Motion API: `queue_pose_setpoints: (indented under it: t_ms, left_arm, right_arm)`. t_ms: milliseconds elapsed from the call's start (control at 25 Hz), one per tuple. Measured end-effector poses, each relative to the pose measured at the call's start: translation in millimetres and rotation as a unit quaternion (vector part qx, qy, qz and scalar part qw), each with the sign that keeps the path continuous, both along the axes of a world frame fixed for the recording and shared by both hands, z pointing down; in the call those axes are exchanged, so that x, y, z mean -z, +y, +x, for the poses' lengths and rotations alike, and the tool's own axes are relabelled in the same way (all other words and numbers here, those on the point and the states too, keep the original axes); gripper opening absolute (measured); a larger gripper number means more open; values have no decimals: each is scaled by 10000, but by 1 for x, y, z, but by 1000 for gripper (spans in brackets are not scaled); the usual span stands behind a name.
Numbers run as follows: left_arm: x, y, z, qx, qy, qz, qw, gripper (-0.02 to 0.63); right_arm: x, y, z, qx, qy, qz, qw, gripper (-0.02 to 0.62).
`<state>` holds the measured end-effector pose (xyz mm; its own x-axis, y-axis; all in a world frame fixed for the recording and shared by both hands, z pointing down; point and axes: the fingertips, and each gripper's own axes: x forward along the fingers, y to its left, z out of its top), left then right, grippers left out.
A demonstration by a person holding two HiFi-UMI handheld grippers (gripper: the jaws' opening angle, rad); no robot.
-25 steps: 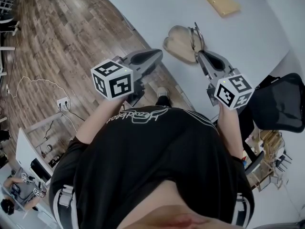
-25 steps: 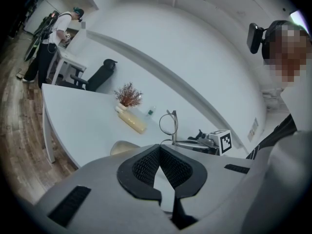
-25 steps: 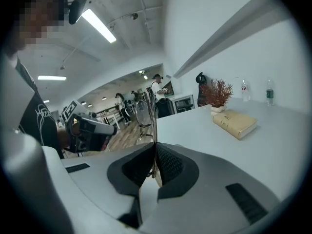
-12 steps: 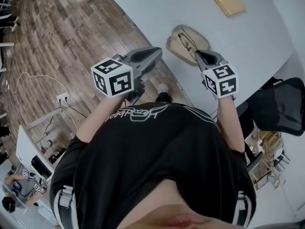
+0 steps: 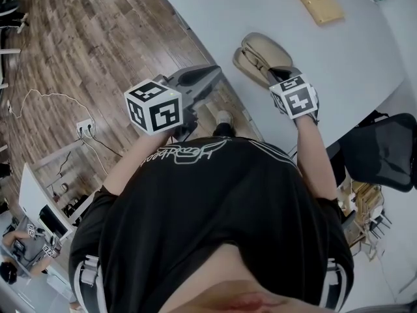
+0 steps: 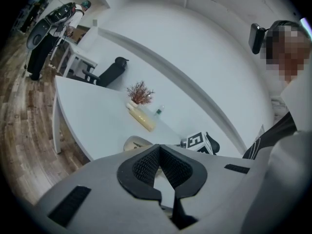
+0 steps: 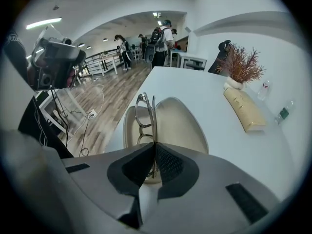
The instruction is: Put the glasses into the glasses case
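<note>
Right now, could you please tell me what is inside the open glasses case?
The glasses case shows bare beige lining; the glasses, pinched by the right gripper, stand upright over it. The gripper covers the case's near end and any contact.

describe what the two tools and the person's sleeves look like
The left tool and right tool are alike: light grey shells, with black ribbed pads at the tips and black strips on the flanks. Each carries a white cube printed with black square markers. The person wears a black short-sleeved T-shirt with white lettering across it.
</note>
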<state>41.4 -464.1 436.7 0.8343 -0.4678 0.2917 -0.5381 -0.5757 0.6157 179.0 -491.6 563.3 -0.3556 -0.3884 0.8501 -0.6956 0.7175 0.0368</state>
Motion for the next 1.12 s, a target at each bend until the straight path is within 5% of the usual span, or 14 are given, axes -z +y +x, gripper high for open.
queue_pose_setpoints:
  t_ms: [680,1120]
  left_arm:
    - [-6,-1,-13,219,114,-142,9996,6]
    - [-6,8,-20,308,123,-146,9993,6]
  right_arm:
    - [-16,0,-9,447,637,-224,9967,19]
    - [-19,0,-12,802,1321,138,9879,20]
